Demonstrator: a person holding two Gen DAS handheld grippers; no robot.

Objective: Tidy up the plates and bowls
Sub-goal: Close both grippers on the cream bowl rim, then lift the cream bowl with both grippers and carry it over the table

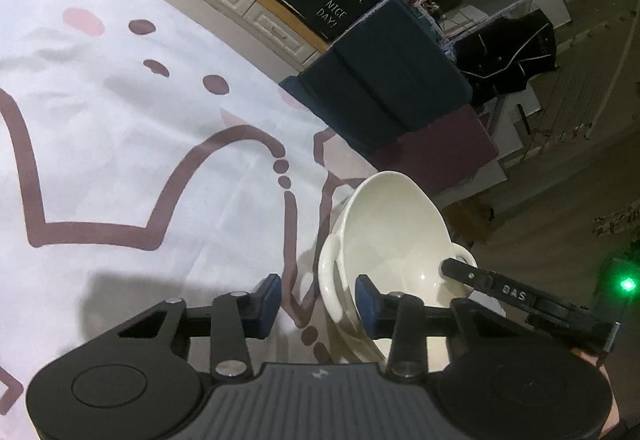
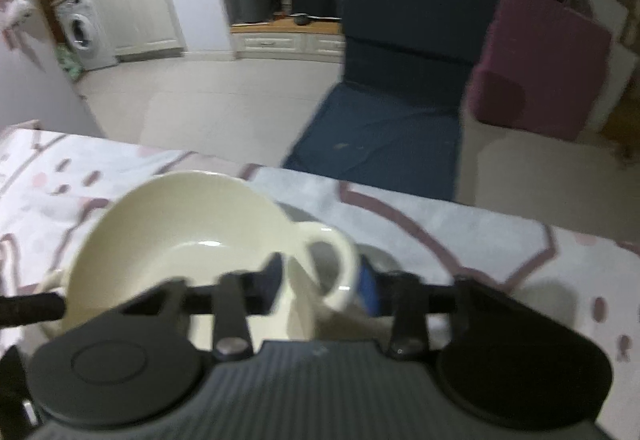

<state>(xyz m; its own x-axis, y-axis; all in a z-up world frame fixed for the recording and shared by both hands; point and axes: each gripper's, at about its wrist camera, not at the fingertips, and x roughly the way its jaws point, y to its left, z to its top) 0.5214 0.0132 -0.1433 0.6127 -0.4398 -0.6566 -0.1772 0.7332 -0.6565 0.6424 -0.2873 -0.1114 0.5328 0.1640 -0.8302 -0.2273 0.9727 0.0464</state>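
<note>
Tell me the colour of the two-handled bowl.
The glossy two-handled ceramic bowl is cream, plain inside and out, with no pattern. The left wrist view shows it sharpest.

We've got a plain cream bowl (image 1: 384,236) on a white cloth (image 1: 120,144) with brown outlines and pink dots; blue gripper pads (image 1: 365,306).

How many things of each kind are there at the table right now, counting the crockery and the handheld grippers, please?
cream two-handled bowl: 1
Grippers (left gripper, right gripper): 2
Total: 3
</note>
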